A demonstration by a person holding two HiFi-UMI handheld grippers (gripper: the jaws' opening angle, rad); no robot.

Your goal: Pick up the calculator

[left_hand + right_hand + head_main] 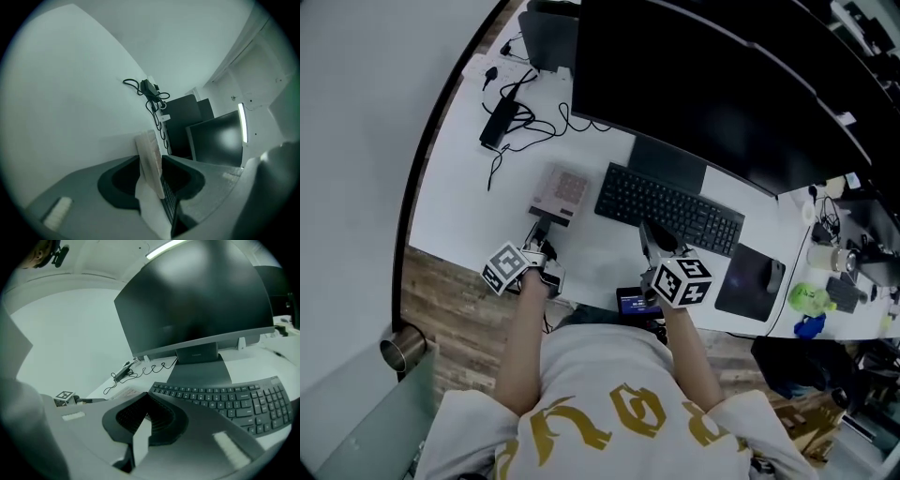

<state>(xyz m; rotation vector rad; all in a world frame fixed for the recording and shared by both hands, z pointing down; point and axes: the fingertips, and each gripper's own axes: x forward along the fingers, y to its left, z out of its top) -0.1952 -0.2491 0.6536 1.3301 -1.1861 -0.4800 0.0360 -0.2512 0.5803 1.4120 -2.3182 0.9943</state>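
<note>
While the right gripper hung mid-frame by the keyboard, jaws pressed together on nothing, the left gripper was clamped on the calculator, left of centre on the desk.

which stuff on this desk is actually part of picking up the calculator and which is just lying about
In the job:
- calculator
- left hand-held gripper, closed on the calculator's near end

Just lying about:
- keyboard
- monitor
- mouse pad with the mouse
- power adapter and its cable
- right hand-held gripper, shut and empty, by the keyboard
</note>
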